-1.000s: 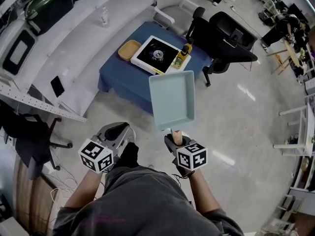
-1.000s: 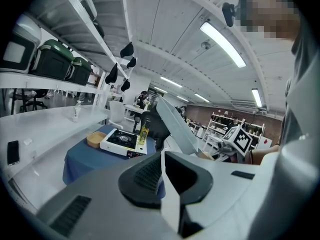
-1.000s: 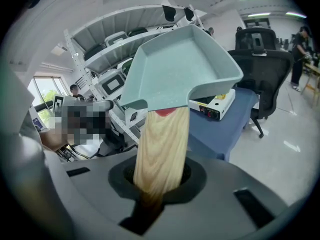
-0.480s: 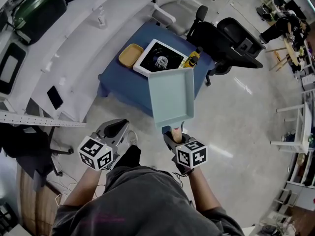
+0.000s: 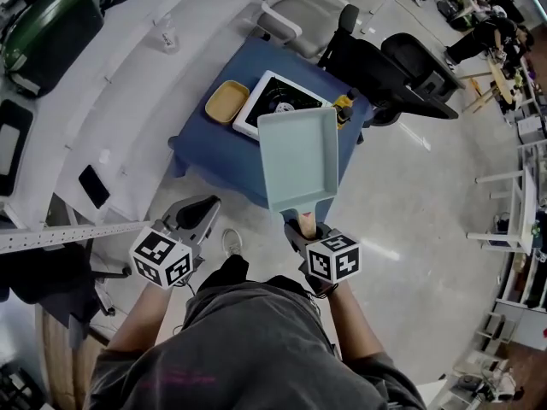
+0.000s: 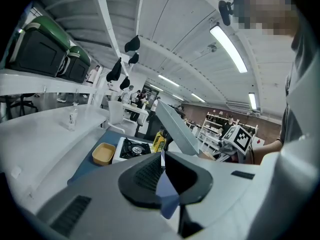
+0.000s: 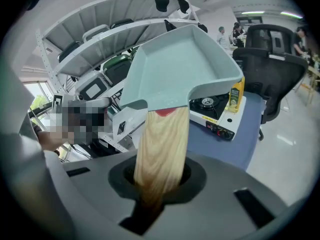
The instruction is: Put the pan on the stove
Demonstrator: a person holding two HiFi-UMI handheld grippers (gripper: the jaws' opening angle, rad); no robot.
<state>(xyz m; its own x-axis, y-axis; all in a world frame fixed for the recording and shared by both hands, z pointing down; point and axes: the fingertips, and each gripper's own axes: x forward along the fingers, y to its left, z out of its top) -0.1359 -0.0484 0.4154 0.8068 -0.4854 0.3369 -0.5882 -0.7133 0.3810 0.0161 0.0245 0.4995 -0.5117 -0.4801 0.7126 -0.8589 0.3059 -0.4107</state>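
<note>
Now our right gripper [image 5: 306,231] clenches the pan [image 5: 299,156] by its wooden handle [image 7: 160,149], nearer than the stove [image 5: 272,102]. Our left gripper [image 5: 198,213] is closed, empty.

The stove [image 5: 272,99] sits on the table [image 5: 209,156], toward its far side. A small tray [image 5: 226,101] lies just left of the stove, and a bottle [image 5: 344,106] stands just right of it. An office chair [image 5: 410,71] stands behind the table, to the right. In the head view the pan [image 5: 299,156] covers the stove's near right corner, with its handle between the jaws of the right gripper [image 5: 305,227]. The left gripper [image 5: 198,216] is to its left, before the table.
</note>
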